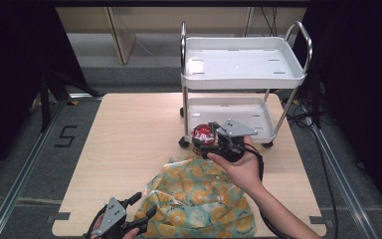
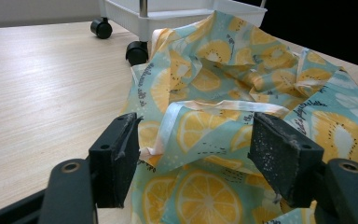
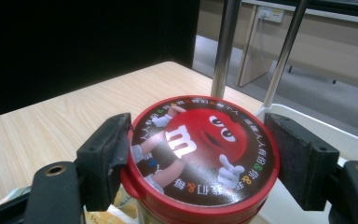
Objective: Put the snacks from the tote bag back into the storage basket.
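A round can with a red M&M's lid (image 1: 203, 133) hangs above the table beside the white cart's lower shelf (image 1: 266, 133). My right gripper (image 1: 205, 139) is shut on it; in the right gripper view both pads press the sides of the lid (image 3: 200, 149) inside the right gripper (image 3: 200, 137). A teal fabric bag with a lemon print (image 1: 199, 199) lies crumpled at the table's near edge. My left gripper (image 1: 144, 205) stands open at the bag's left edge. In the left gripper view a pale strap (image 2: 223, 107) and folds of the bag (image 2: 214, 79) lie between the spread jaws of the left gripper (image 2: 196, 140).
The white two-tier cart (image 1: 243, 79) stands at the far side of the wooden table (image 1: 129, 134), with its castors (image 2: 137, 51) on the tabletop. Its chrome posts (image 3: 223, 46) rise just behind the can. Bare wood lies to the left of the bag.
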A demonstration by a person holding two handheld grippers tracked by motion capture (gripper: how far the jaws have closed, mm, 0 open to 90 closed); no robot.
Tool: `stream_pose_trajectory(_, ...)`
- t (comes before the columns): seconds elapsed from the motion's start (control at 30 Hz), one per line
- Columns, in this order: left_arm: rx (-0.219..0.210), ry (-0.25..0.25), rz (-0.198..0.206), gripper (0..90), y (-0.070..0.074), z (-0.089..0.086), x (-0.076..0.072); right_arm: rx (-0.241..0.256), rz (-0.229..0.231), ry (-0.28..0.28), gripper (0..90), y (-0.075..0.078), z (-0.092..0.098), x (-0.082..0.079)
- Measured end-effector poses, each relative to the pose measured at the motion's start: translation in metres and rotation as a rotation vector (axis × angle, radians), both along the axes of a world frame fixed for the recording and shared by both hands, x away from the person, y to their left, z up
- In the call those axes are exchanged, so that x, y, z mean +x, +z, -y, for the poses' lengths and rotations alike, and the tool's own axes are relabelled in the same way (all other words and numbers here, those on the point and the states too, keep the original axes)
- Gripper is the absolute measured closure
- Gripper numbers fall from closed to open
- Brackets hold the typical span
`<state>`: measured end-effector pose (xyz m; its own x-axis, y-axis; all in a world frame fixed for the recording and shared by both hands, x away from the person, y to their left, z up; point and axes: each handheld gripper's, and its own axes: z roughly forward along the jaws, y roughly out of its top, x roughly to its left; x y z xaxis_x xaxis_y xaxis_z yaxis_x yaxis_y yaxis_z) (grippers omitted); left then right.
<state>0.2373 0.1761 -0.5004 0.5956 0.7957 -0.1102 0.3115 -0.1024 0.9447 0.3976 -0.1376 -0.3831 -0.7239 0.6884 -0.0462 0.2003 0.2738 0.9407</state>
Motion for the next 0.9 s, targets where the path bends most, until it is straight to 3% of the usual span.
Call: stream_pose_trajectory(0.9, -0.006, -0.015, 0.014, 32.6, -0.0007, -0.0013, 0.0016, 0.007, -0.001, -0.018, 27.0, 0.0045, -0.0043, 0.0097)
